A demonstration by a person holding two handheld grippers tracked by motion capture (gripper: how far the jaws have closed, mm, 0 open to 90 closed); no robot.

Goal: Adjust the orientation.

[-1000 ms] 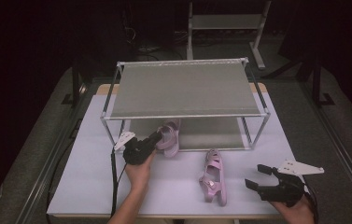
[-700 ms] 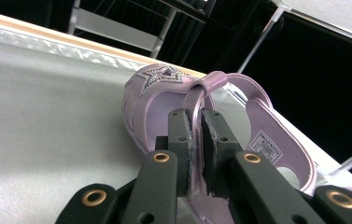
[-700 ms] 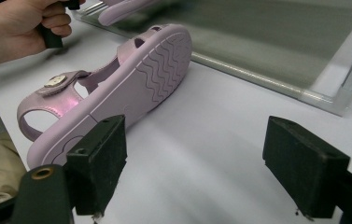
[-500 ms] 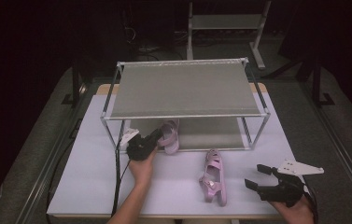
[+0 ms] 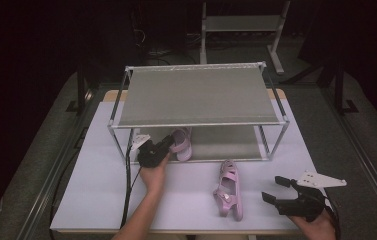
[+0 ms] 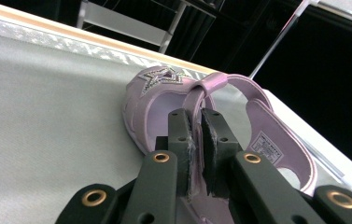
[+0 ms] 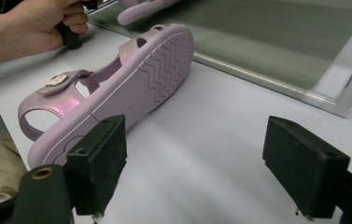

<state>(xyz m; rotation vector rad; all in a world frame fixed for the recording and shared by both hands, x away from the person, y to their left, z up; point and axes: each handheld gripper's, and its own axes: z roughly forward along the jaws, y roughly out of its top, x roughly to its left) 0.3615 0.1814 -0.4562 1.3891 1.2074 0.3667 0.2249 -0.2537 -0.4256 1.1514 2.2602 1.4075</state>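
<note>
A pink sandal with a glittery star rests on the lower shelf of a metal rack. My left gripper is shut on its strap, the jaws pinched together around it. A second pink sandal lies on its side on the white table, sole turned toward my right gripper. My right gripper stands open at the table's front right, a little right of that sandal, with nothing between its jaws.
The two-tier rack with thin metal posts takes up the middle and back of the table. Its front right post stands near the lying sandal. A cable trails from the left gripper toward the front edge.
My left gripper has pushed the star sandal farther in onto the lower shelf. The right gripper and the lying sandal have not moved.
</note>
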